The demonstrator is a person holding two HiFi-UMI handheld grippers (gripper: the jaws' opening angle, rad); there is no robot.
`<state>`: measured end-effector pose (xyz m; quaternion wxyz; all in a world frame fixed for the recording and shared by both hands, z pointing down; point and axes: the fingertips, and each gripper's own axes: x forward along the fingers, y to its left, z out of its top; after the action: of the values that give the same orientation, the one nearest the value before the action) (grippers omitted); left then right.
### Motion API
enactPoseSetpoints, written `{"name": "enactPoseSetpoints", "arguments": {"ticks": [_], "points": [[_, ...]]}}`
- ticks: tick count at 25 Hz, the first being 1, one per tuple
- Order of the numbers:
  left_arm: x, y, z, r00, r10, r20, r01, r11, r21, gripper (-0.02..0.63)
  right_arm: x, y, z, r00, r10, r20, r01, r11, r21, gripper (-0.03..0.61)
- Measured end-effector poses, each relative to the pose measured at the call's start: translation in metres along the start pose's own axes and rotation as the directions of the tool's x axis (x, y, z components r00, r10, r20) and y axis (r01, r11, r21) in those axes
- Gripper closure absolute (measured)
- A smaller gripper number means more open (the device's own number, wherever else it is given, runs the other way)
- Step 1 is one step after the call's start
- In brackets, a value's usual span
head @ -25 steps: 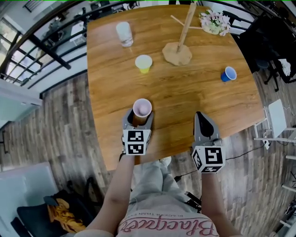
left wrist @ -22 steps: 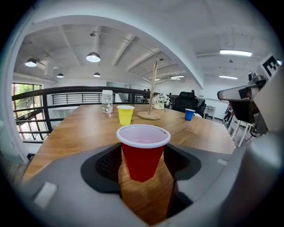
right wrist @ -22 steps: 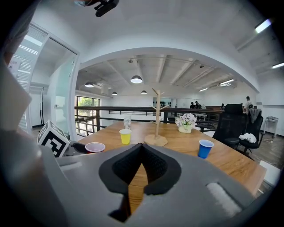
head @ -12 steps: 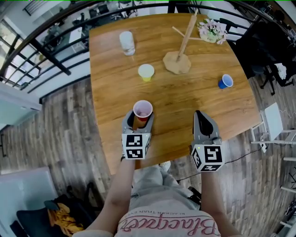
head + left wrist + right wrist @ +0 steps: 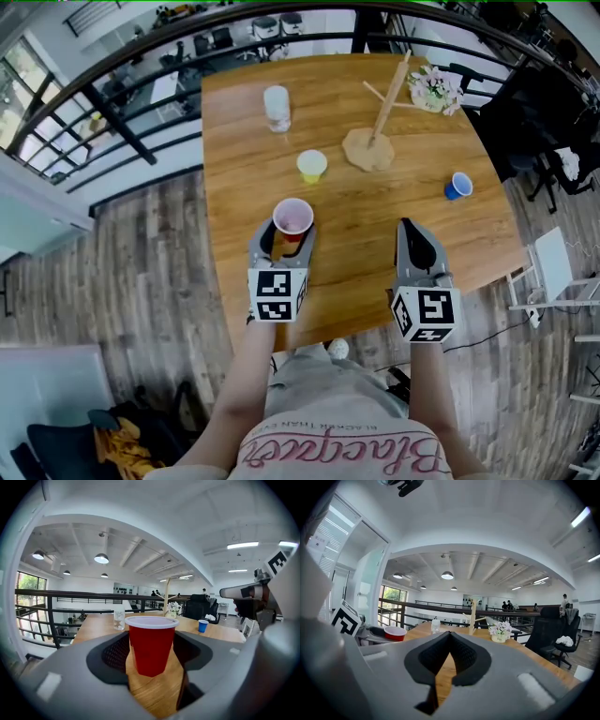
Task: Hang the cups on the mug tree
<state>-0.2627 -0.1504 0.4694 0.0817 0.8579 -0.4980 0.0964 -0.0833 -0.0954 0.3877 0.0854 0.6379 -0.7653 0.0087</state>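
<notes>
My left gripper point(image 5: 290, 231) is shut on a red plastic cup point(image 5: 292, 218) with a pale inside, held upright above the near part of the wooden table point(image 5: 412, 192). In the left gripper view the red cup point(image 5: 151, 644) stands between the dark pads. My right gripper point(image 5: 413, 236) is shut and holds nothing, level with the left one over the table's near edge; its jaws point(image 5: 449, 637) meet. The wooden mug tree point(image 5: 377, 141) stands at the far right of the table, bare of cups. A yellow cup point(image 5: 312, 165) and a blue cup point(image 5: 458, 186) rest on the table.
A clear glass point(image 5: 277, 106) stands at the far left of the table. A small pot of flowers point(image 5: 436, 86) sits behind the mug tree. A black railing point(image 5: 141, 56) runs beyond the table, and a black office chair point(image 5: 553, 632) stands at the right.
Both grippers have risen, the left one carrying the red cup up with it. The table and its things now sit farther off and shifted slightly right in the head view.
</notes>
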Motion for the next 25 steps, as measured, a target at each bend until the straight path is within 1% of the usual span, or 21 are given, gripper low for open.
{"name": "enactPoseSetpoints", "arguments": {"ticks": [6,15,19,25], "points": [[0.0,0.007,0.027,0.998,-0.006,0.061,0.005,1.0,0.007,0.31,0.003,0.002,0.017,0.999,-0.011,0.034,0.011,1.0,-0.016,0.577],[0.005,0.004,0.043,0.996,0.01,0.093,-0.012,1.0,0.02,0.31,0.009,-0.017,0.028,0.997,-0.023,0.069,0.025,1.0,-0.015,0.577],[0.01,-0.002,0.048,0.994,0.037,0.104,-0.041,0.999,0.032,0.31,0.014,-0.033,0.029,0.996,-0.009,0.091,0.01,1.0,-0.011,0.577],[0.027,-0.013,0.055,0.987,0.116,0.11,-0.122,0.992,0.042,0.31,0.027,-0.072,0.026,0.995,0.032,0.096,-0.031,0.999,-0.008,0.577]]}}
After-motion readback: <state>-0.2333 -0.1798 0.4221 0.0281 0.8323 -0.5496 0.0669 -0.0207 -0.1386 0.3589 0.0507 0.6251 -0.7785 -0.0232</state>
